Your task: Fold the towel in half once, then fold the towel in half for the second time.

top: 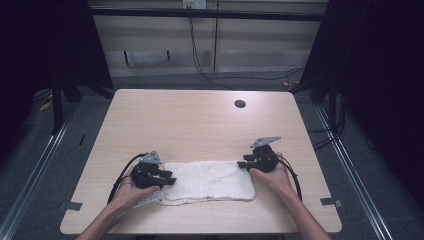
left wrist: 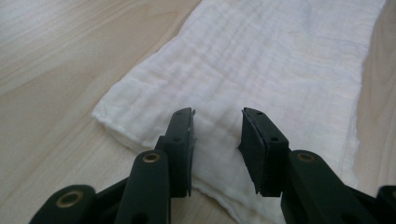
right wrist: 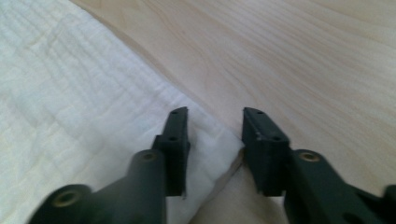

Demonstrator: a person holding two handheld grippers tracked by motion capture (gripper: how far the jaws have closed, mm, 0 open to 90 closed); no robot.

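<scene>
Folded white cloth (top: 207, 181) flat on near half of wooden table (top: 200, 120), long axis left–right.
Left gripper (top: 169, 177) at left short end, right gripper (top: 242, 164) at right end's far corner — 1 per end, equally near.
Both sets of jaws parted, straddling cloth edge, nothing clamped.
Dark curtains, floor cables beyond.

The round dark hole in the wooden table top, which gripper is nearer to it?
Right. The right gripper sits below the hole, at the white cloth's right end; the left gripper is far left.
</scene>
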